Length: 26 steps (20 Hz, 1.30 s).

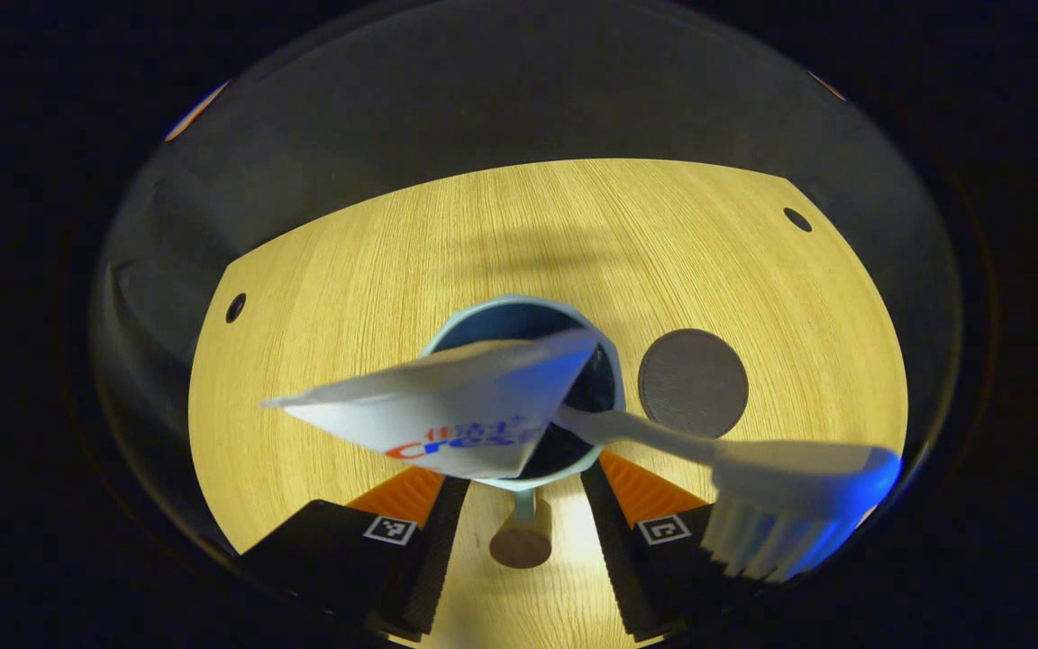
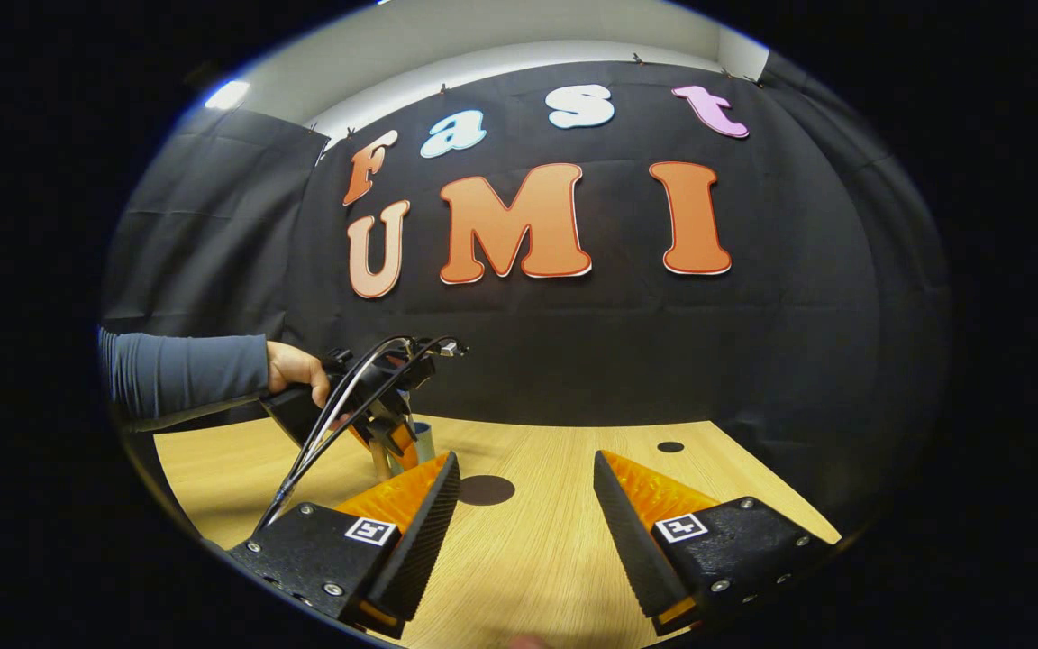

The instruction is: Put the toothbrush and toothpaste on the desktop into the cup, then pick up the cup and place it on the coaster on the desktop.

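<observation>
I look straight down into a pale blue cup (image 1: pixel 519 311) on the wooden table (image 1: pixel 348 270). A white toothpaste tube (image 1: pixel 447 410) leans out of the cup to the left. The white toothbrush (image 1: pixel 753 473) leans out to the right, bristles up. My left gripper (image 1: pixel 524 473) is open, its fingers on either side of the cup's wood-tipped handle (image 1: pixel 520 541) and not touching it. The round dark coaster (image 1: pixel 693 382) lies just right of the cup. In the right gripper view my right gripper (image 2: pixel 525 455) is open and empty above the table. Beyond it a hand holds the left gripper (image 2: pixel 384 424) at the cup (image 2: pixel 424 442), with the coaster (image 2: pixel 486 489) beside it.
The table has small round holes (image 1: pixel 235 307) (image 1: pixel 796 219) near its far corners, and one shows in the right gripper view (image 2: pixel 669 446). Black cloth walls close in the table on the far side. A grey sleeve (image 2: pixel 186 371) reaches in from the left.
</observation>
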Each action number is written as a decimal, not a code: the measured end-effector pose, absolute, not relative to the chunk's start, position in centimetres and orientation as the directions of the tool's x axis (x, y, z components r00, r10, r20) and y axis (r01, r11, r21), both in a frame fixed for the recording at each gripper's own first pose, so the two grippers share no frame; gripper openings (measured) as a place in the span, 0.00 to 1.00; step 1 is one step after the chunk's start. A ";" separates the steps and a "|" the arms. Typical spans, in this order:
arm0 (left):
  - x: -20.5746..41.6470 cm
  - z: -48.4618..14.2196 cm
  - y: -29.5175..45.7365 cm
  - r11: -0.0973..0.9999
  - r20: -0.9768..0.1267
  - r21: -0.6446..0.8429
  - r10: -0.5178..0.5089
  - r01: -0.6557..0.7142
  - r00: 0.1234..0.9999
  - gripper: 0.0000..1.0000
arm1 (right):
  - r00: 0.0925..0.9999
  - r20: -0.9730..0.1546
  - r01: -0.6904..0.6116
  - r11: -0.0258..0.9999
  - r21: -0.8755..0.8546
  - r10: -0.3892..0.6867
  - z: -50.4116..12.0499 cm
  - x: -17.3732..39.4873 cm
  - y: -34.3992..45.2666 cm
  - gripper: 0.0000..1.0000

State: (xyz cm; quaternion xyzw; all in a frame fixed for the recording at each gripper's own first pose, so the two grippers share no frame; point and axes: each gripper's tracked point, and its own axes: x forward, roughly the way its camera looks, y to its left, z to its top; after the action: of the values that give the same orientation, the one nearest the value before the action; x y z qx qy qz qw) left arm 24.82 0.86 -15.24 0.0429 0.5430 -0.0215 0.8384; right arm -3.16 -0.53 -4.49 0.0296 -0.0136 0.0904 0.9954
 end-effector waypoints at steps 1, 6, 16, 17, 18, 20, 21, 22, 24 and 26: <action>25.1 -15.0 0.8 0.996 -0.915 0.050 0.016 0.075 0.404 0.70 | 0.983 0.029 -0.180 0.982 0.057 0.179 -4.7 -3.1 -0.6 0.89; 27.9 -13.2 0.6 0.998 -0.909 0.036 0.015 0.043 0.416 0.28 | 0.984 0.031 -0.178 0.982 0.067 0.176 -4.7 -3.3 -0.7 0.89; 29.4 -6.0 0.5 0.997 -0.872 0.023 -0.014 0.069 0.490 0.24 | 0.988 0.028 -0.155 0.986 0.058 0.153 -5.0 -3.5 -1.6 0.89; 30.0 -4.8 0.2 0.996 -0.868 0.021 -0.024 0.084 0.496 0.24 | 0.987 0.027 -0.157 0.986 0.057 0.156 -5.1 -3.5 -1.5 0.89; 30.5 -3.9 -0.2 0.995 -0.865 0.017 -0.033 0.095 0.501 0.24 | 0.988 0.025 -0.154 0.987 0.054 0.153 -5.1 -3.5 -1.6 0.89; 31.2 -2.3 -0.5 0.993 -0.864 0.003 -0.058 0.120 0.501 0.24 | 0.988 0.025 -0.153 0.987 0.048 0.152 -5.1 -3.4 -1.7 0.89; 31.4 -2.9 -0.2 0.992 -0.863 -0.004 -0.067 0.127 0.500 0.24 | 0.988 0.025 -0.153 0.987 0.048 0.152 -5.1 -3.5 -1.8 0.89; 31.9 -2.5 -0.2 0.991 -0.863 -0.008 -0.075 0.135 0.500 0.24 | 0.988 0.025 -0.152 0.987 0.049 0.151 -5.1 -3.6 -1.9 0.89; 32.9 -3.1 -0.5 0.989 -0.866 -0.013 -0.084 0.147 0.493 0.24 | 0.989 0.022 -0.149 0.987 0.053 0.148 -5.4 -3.7 -2.2 0.89; 33.3 -5.3 -1.3 0.988 -0.869 -0.015 -0.090 0.155 0.486 0.24 | 0.990 0.019 -0.142 0.988 0.058 0.141 -5.6 -3.7 -2.7 0.89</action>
State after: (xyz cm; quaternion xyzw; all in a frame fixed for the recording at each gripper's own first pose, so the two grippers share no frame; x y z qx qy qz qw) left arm 33.26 -1.28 -5.29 0.0324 0.5018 -0.0709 0.8615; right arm -3.71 -2.67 -5.58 0.0294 -0.0074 0.0710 0.9970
